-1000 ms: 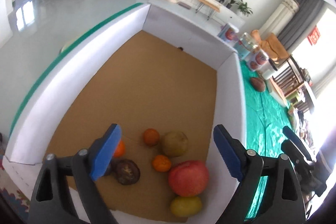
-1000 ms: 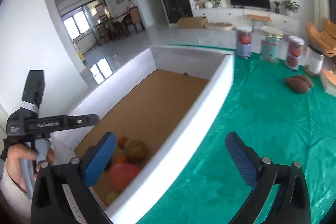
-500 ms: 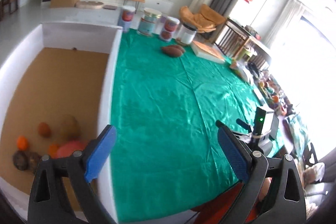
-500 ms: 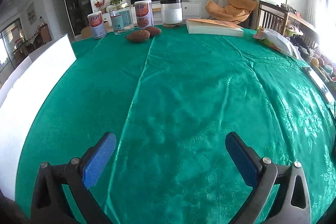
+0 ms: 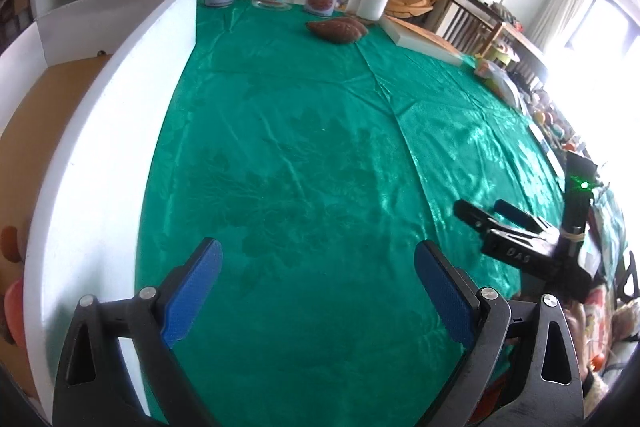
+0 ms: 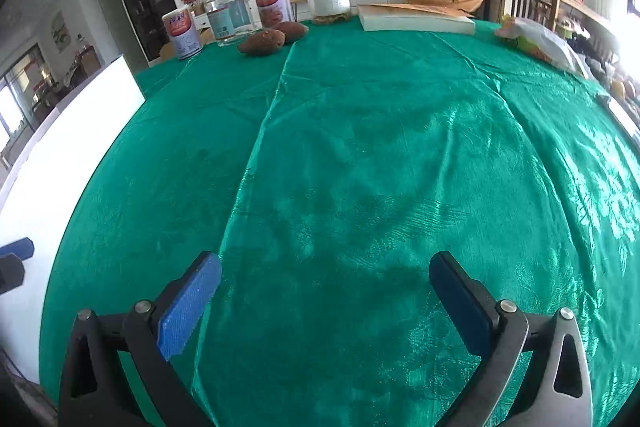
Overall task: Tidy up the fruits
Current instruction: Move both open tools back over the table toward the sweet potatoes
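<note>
My left gripper [image 5: 318, 259] is open and empty over the green tablecloth [image 5: 304, 131], just right of the white box wall [image 5: 100, 147]. Slivers of an orange-brown fruit [image 5: 8, 239] and a red apple [image 5: 14, 311] show inside the box at the left edge; the other fruits are hidden. My right gripper [image 6: 324, 267] is also open and empty above the bare cloth [image 6: 360, 147]. It appears in the left wrist view as a black tool [image 5: 486, 213] at the right. Two brown sweet potatoes [image 5: 336, 31] [image 6: 262, 42] lie at the far side.
Tins and jars [image 6: 268, 1] line the far table edge behind the sweet potatoes. A flat white book-like box [image 6: 416, 21] and a plastic bag [image 6: 540, 41] lie at the far right. The white box [image 6: 60, 155] bounds the left side.
Both grippers have swung right, away from the box. The left one left its place above the fruits and now hangs over the cloth. Both stayed open.
</note>
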The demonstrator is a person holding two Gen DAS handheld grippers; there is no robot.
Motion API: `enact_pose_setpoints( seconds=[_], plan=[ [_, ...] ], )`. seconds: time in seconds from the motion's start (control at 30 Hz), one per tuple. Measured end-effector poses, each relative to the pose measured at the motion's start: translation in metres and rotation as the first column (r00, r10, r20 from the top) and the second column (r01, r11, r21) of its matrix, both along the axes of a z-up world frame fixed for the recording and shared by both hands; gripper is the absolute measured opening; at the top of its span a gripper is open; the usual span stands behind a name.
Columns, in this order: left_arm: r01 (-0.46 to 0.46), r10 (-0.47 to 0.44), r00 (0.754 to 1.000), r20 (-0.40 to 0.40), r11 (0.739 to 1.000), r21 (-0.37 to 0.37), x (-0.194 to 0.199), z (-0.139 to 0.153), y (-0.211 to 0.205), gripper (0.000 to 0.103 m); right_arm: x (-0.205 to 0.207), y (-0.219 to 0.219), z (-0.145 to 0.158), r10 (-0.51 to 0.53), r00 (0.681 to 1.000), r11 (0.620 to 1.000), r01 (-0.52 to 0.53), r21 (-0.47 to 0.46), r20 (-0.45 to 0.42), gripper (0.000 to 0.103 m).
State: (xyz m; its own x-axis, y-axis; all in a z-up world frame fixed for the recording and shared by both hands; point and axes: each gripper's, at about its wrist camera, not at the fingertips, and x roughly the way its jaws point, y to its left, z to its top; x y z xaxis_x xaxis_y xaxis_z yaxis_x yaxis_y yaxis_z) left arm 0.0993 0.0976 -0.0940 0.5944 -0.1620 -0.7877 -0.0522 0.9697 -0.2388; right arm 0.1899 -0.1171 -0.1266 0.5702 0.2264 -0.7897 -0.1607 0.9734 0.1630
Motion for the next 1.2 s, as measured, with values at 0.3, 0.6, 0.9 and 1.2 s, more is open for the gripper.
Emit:
enact_pose_setpoints(
  seconds=[0.3, 0.6, 0.9, 1.2],
  plan=[
    [-0.051, 0.048, 0.999, 0.025, 0.992, 0.119, 0.022, -0.035, 0.002, 0.097, -0.001, 0.004, -0.001, 0.002, 1.0, 0.999, -0.002, -0.034, 0.003, 0.103],
    [-0.085, 0.079, 0.996, 0.047, 0.989, 0.124, 0.024, -0.053, 0.012, 0.097, 0.0, 0.014, -0.003, 0.006, 1.0, 0.993, -0.007, -0.115, -0.009, 0.103],
    [-0.063, 0.057, 0.998, 0.041, 0.989, 0.136, 0.026, -0.056, 0.007, 0.101, 0.001, 0.016, -0.004, 0.008, 1.0, 0.991, -0.009, -0.137, -0.012, 0.103],
    [-0.043, 0.044, 0.999, 0.004, 0.972, 0.23, 0.032, -0.06, -0.006, 0.102, 0.001, 0.018, -0.005, 0.01, 1.0, 0.988, -0.012, -0.152, -0.015, 0.103]
  ],
)
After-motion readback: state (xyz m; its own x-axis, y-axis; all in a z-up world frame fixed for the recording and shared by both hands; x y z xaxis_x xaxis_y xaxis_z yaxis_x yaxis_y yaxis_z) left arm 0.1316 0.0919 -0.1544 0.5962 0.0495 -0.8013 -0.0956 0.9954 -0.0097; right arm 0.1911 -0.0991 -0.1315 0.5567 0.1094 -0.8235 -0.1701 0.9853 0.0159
